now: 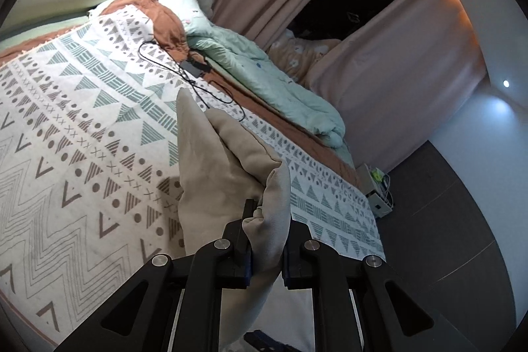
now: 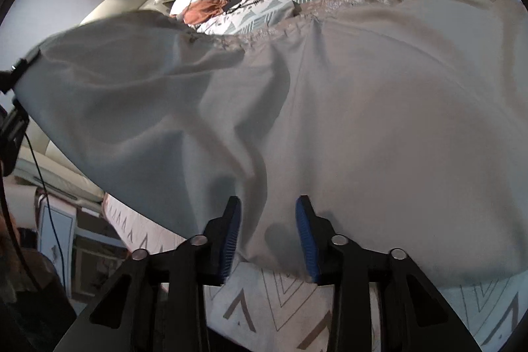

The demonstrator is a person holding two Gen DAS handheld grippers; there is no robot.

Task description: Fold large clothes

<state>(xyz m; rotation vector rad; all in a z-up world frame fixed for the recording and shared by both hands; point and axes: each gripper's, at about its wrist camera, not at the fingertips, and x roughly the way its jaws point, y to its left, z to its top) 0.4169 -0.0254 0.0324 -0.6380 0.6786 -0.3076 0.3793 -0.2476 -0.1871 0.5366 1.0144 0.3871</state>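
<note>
While the left gripper (image 1: 267, 240) pinches a bunched corner of the beige garment (image 1: 227, 160), lifting it clear of the bed (image 1: 82, 121), probably to carry it across for a fold, the right gripper (image 2: 268, 236) gapes wide and empty over the cloth spread on the bed, likely about to take the near edge.

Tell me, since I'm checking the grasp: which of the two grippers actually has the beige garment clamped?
The left gripper: it pinches a bunched fold of the beige garment. The right gripper is open above it.
</note>
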